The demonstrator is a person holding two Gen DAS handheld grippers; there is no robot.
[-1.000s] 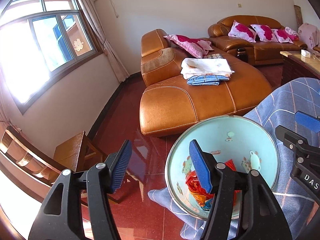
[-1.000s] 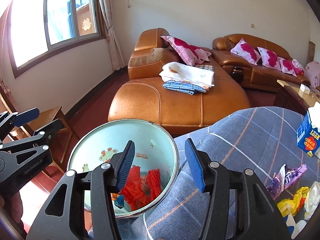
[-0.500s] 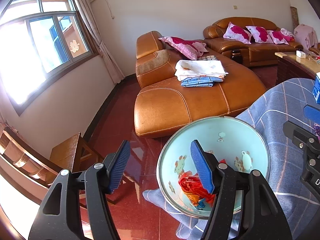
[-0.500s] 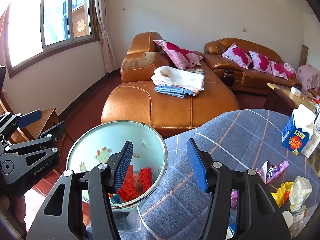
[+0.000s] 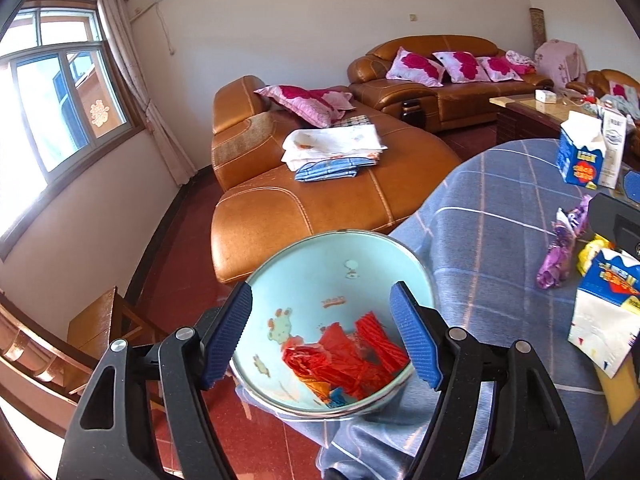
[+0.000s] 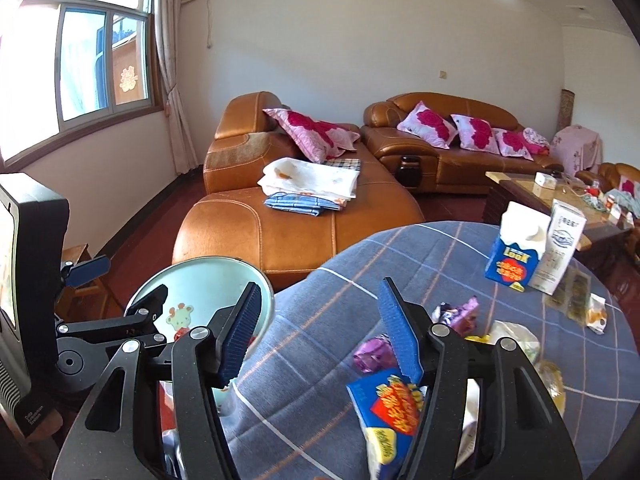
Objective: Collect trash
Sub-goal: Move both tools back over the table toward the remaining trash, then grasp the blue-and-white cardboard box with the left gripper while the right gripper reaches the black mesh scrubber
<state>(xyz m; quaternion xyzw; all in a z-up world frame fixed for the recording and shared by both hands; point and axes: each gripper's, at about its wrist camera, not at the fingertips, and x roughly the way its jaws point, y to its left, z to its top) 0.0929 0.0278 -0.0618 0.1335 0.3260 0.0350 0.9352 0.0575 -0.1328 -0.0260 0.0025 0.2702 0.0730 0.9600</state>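
Left gripper (image 5: pixel 320 336) jaws wide apart, holding nothing, over bin (image 5: pixel 304 280) containing red trash (image 5: pixel 344 356) beside table edge, right gripper (image 6: pixel 318 328) spread wide, empty, above carton (image 6: pixel 390 412) on blue checked tablecloth (image 6: pixel 320 380).

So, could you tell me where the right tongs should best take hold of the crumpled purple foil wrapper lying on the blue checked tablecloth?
Grip the crumpled purple foil wrapper across its bunched middle, coming from above. It lies low on the blue checked tablecloth, so a side approach would likely snag cloth. The open right tongs are already close by.
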